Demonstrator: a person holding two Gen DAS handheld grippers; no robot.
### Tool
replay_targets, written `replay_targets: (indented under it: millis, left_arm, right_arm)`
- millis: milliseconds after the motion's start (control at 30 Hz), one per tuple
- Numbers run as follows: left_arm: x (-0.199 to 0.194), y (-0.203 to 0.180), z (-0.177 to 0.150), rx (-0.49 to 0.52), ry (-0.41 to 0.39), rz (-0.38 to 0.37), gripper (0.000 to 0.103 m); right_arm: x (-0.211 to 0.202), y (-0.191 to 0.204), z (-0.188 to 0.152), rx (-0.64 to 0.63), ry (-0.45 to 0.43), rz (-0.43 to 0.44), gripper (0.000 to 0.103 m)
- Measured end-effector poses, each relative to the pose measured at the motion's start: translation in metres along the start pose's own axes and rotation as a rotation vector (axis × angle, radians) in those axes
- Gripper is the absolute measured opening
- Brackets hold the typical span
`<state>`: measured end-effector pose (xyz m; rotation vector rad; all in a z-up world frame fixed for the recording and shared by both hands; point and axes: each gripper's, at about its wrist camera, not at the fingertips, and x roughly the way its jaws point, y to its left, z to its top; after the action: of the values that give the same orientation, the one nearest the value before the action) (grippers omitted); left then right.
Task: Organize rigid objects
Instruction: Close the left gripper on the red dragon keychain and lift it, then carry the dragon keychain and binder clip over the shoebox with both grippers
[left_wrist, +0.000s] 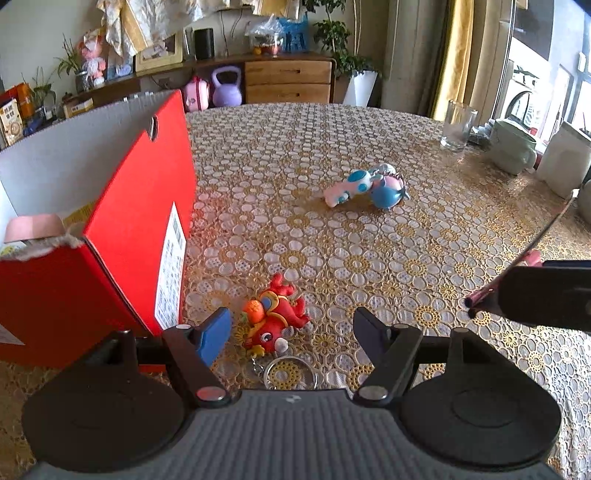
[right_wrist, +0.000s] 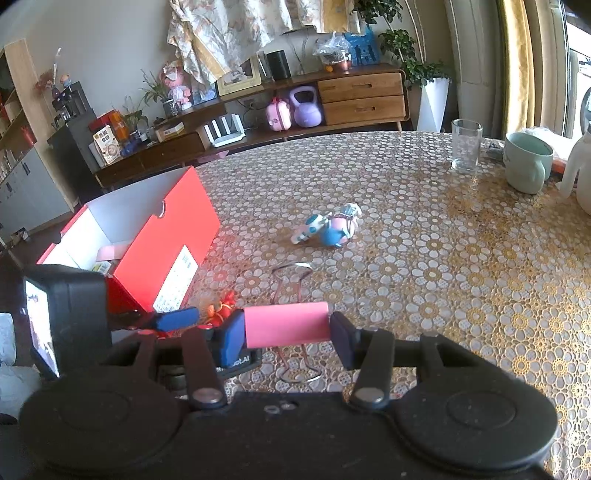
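My left gripper (left_wrist: 291, 328) is open, its fingers on either side of a red toy keychain (left_wrist: 273, 321) lying on the table beside the red box (left_wrist: 122, 236). My right gripper (right_wrist: 288, 332) is shut on a pink binder clip (right_wrist: 286, 325), held above the table; the clip's wire handles stick out front and back. The right gripper shows at the right edge of the left wrist view (left_wrist: 535, 295). A blue, pink and white toy pair (left_wrist: 369, 184) lies mid-table, also in the right wrist view (right_wrist: 328, 227). The open red box (right_wrist: 147, 236) holds a pink item and a small carton.
A glass (right_wrist: 466, 146), a pale green mug (right_wrist: 526, 162) and a white jug (right_wrist: 580, 173) stand at the table's far right. The patterned tablecloth (right_wrist: 424, 258) covers the round table. A wooden sideboard stands behind.
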<state>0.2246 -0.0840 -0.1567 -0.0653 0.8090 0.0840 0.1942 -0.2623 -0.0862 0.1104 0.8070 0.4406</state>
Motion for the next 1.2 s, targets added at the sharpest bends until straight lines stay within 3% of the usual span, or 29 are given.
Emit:
replay_targets:
  millis: [100,167,233,267,500,800,1200]
  left_arm:
    - [0.002,0.003,0.000,-0.029,0.000,-0.003,0.070]
    - [0.003,0.002,0.000,-0.035,-0.007,0.002,0.061]
    - [0.002,0.004,-0.001,-0.029,-0.018,0.016,0.042]
    - [0.001,0.005,-0.002,-0.026,-0.022,0.023,0.039]
    - [-0.006,0.006,-0.001,-0.004,-0.039,-0.008,0.038]
    - [-0.052,0.013,0.019,-0.001,-0.078,-0.092,0.038]
    - [-0.115,0.071,0.072,-0.016,-0.119,-0.152,0.038]
  right_arm:
    - [0.000,-0.001,0.000,0.003,-0.001,-0.003,0.049]
    - [0.000,-0.001,-0.001,0.004,-0.001,-0.006,0.049]
    - [0.001,-0.001,-0.001,0.007,0.000,-0.009,0.049]
    - [0.001,-0.001,-0.002,0.008,0.001,-0.009,0.049]
    - [0.001,0.000,-0.001,0.004,0.000,-0.015,0.049]
    - [-0.015,0.018,0.011,-0.040,-0.021,-0.029,0.049]
    - [-0.023,0.075,0.044,-0.116,-0.057,0.017,0.049]
